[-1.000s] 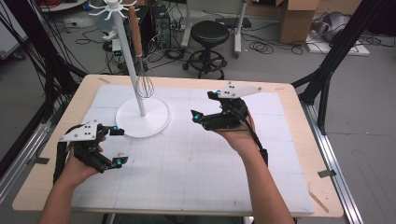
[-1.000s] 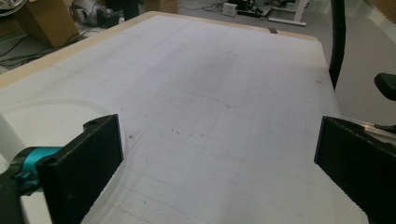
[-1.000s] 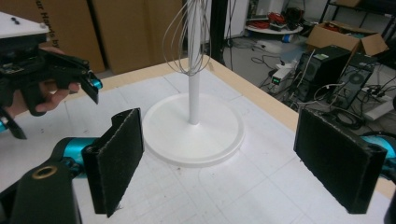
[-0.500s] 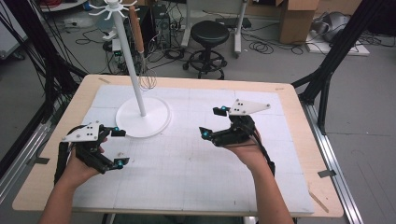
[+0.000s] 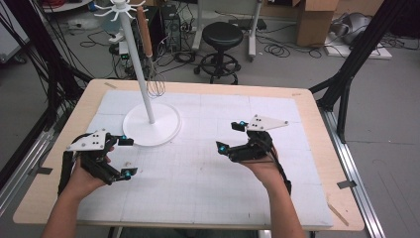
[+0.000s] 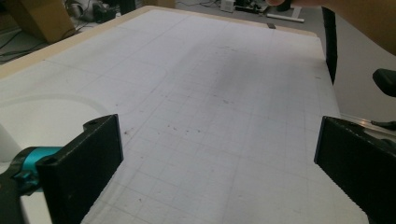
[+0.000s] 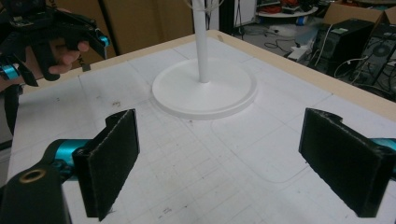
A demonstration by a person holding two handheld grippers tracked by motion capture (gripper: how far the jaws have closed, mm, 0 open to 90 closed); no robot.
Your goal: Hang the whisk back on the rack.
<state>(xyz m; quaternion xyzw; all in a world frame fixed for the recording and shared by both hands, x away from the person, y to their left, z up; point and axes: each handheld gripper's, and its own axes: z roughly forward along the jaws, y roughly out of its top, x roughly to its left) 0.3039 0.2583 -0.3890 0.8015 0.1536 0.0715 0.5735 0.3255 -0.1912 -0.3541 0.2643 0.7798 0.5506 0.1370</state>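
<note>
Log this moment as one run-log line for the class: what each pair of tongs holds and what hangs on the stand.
left tongs: open, empty | right tongs: open, empty | whisk: hanging on stand

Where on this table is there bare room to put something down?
The white gridded mat lies bare between the left gripper and the right gripper, and along the near edge. The far-left corner is crowded: the white rack's round base, with a wooden-handled wire whisk hanging above.
</note>
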